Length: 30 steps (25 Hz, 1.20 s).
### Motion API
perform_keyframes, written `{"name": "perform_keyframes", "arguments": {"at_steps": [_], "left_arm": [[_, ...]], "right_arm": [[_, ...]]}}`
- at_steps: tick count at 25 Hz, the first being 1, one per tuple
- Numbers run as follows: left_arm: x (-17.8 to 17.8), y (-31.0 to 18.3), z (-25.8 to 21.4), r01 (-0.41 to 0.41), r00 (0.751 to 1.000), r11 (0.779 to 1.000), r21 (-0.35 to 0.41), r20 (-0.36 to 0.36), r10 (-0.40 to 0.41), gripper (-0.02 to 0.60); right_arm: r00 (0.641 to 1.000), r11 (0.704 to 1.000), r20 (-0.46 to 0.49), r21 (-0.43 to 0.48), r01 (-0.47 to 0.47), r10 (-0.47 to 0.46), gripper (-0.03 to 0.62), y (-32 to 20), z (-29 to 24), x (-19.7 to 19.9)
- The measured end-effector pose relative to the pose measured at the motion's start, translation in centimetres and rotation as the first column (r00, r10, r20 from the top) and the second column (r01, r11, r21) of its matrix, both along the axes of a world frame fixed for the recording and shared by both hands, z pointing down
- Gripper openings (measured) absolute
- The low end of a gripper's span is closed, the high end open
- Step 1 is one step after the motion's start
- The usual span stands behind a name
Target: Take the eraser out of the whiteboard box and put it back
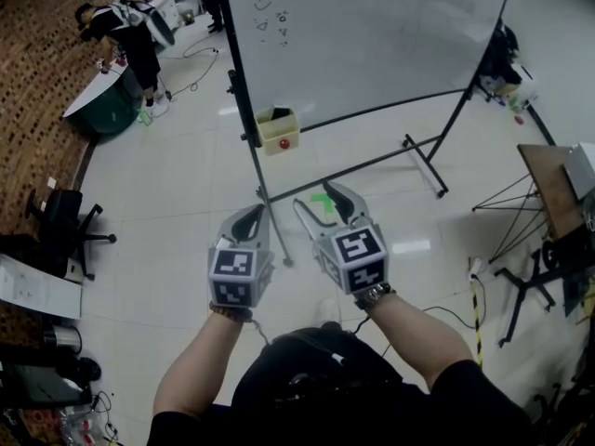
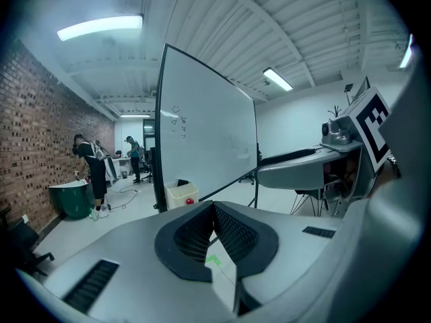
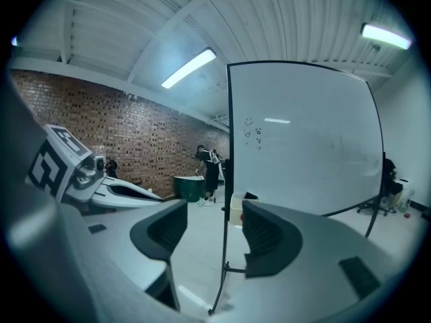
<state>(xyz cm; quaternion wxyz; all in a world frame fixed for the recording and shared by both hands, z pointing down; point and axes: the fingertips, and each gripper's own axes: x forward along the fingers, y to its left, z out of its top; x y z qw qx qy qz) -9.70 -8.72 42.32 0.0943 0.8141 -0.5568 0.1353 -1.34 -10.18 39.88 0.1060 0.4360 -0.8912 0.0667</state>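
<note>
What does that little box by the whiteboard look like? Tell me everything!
The box is small, pale cream, plastic-looking, upright and open on top. A round red spot marks its front, and something dark, too small to name, shows at its top. It sits beside the black post of the whiteboard, just below the board's lower left corner. Whether it hangs on the post or stands on the floor cannot be told.

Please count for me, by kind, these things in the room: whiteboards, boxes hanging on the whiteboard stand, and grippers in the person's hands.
Whiteboard: 1
Box on the whiteboard stand: 1
Grippers: 2 (left gripper, right gripper)
Total: 4
</note>
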Motion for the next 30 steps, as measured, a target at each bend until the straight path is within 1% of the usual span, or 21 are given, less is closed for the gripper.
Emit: {"name": "perform_keyframes", "arguments": {"at_steps": [5,7,11,13,19,21,23,25,30], "left_arm": [[-0.6,3.2,-0.1,-0.028,1.000,1.000,0.006,-0.011,0.028,0.002],[-0.7,4.3,0.0,-0.037,0.999,0.999,0.006,-0.015,0.037,0.002],[-0.8,5.7,-0.1,-0.046,0.999,0.999,0.008,-0.023,0.047,0.002],[-0.9,6.2,-0.2,-0.043,0.999,0.999,0.010,-0.026,0.044,0.002],[-0.8,6.9,-1.1,-0.018,1.000,0.999,0.029,-0.023,0.018,0.002],[-0.6,6.9,-1.3,-0.008,1.000,1.000,0.028,-0.023,0.008,0.002],[0.0,6.8,-1.4,-0.002,1.000,1.000,0.028,-0.024,0.003,0.002],[0.5,6.7,-1.5,0.005,1.000,1.000,0.031,-0.024,-0.004,0.002],[1.6,6.5,-1.4,0.024,1.000,0.999,0.039,-0.021,-0.024,0.002]], "right_arm": [[0.999,0.999,-0.006,0.023,-0.035,0.035,0.239,3.4,-0.7,-0.3],[0.999,0.999,-0.010,0.024,-0.046,0.046,0.235,4.6,-0.7,-0.4],[0.998,0.998,-0.019,0.033,-0.052,0.052,0.225,6.1,-0.9,-0.5],[0.998,0.998,-0.027,0.039,-0.054,0.055,0.205,6.5,-1.0,-0.4],[0.998,0.998,-0.051,0.057,-0.040,0.043,0.122,7.4,-1.9,0.3],[0.998,0.997,-0.048,0.061,-0.040,0.043,0.075,7.3,-2.0,0.9],[0.998,0.997,-0.044,0.062,-0.040,0.043,0.044,7.2,-2.0,1.5],[0.998,0.998,-0.042,0.062,-0.032,0.035,0.028,7.0,-2.0,2.1],[0.999,0.998,-0.042,0.061,-0.003,0.006,0.026,6.9,-2.2,3.3]]}}
